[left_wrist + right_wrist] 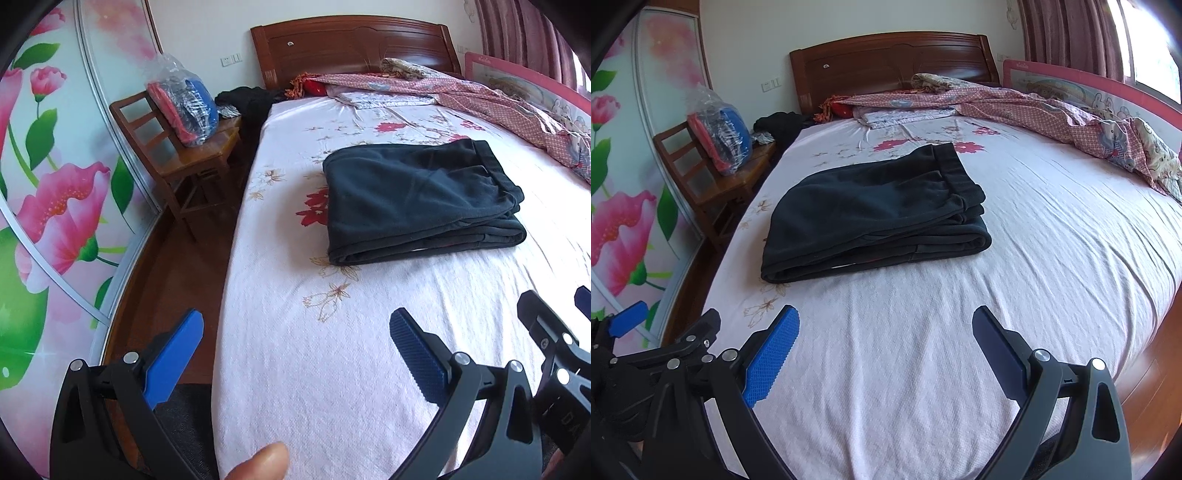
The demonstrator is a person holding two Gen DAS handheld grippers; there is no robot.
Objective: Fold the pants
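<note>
Dark pants (417,203) lie folded in a flat stack on the pink flowered bed sheet (332,369); they also show in the right wrist view (875,218). My left gripper (295,343) is open and empty, held back near the bed's front left edge, well short of the pants. My right gripper (886,343) is open and empty above the sheet, also short of the pants. The right gripper's fingers (546,332) show at the right edge of the left wrist view. The left gripper's fingers (628,319) show at the left edge of the right wrist view.
A wooden chair (192,162) with a plastic bag of clothes (184,107) stands left of the bed. A rumpled pink quilt (1052,110) lies at the head and right side. A wooden headboard (886,66) and a flowered wardrobe door (55,184) are there.
</note>
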